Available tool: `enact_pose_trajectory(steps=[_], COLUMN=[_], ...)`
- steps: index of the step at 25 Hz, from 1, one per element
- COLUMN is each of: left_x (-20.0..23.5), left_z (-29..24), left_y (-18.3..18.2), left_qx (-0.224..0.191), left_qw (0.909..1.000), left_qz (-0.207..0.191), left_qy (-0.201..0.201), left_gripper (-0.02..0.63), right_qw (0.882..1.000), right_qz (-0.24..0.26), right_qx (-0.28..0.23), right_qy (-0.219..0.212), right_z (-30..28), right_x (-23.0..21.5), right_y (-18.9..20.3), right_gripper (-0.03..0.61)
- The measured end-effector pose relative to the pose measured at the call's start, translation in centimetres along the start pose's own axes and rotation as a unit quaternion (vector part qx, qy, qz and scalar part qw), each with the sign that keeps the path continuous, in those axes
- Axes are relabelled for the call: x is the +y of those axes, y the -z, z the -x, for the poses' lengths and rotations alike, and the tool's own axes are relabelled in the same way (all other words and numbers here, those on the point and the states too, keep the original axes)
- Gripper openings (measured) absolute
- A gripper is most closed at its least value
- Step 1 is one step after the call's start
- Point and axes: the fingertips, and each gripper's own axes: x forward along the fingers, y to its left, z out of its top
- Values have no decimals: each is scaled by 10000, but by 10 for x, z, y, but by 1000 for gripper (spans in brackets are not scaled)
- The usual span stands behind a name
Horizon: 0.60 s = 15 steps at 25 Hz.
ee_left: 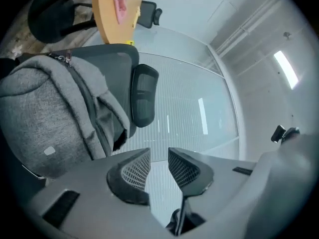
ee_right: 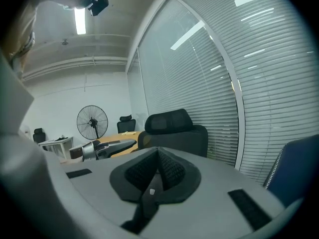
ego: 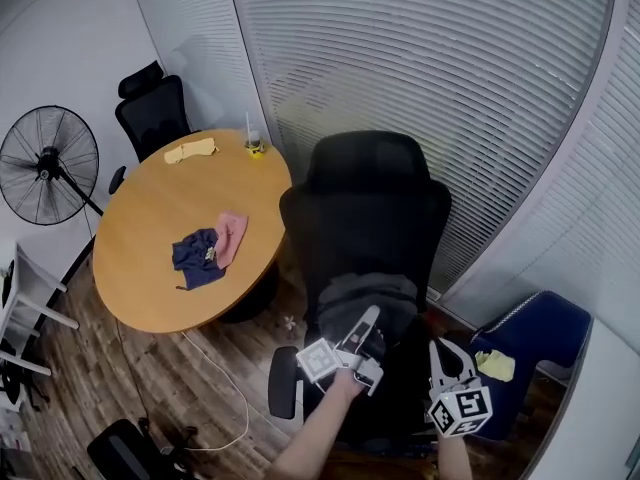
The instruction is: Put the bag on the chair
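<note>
A round table stands at the left. The grey bag lies on the seat of the black chair, seemingly leaning against its backrest. The left gripper is just beside the bag, its jaws apart and closing with nothing between them. The right gripper has its jaws pressed together, empty.

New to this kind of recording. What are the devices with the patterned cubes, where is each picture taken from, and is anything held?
A person holds a two-jaw gripper in each hand; the cubes belong to them. One picture comes from a head camera looking down, the other two from cameras on the grippers. The grey backpack sits on the black office chair. The left gripper is near it, jaws apart and closing, nothing between them. The right gripper is shut and empty. A pink cloth and a blue cloth lie on the round table.
</note>
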Motion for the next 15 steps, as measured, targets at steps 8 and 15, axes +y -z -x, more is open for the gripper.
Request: enact_pose_trajectory(steps=[8, 15], left_x=[-23, -75], left_z=[38, 46], left_y=[12, 27], left_qx=[295, 878], left_qw=[9915, 9308], left_qz=[-1136, -3500], left_qy=[-568, -587], left_gripper=[76, 23], right_qw=[9994, 9985], right_qz=[231, 361], right_qx=[-237, -409], right_qy=[-44, 91], right_z=[31, 56], right_x=[18, 23], right_y=[-9, -17], right_gripper=[12, 12])
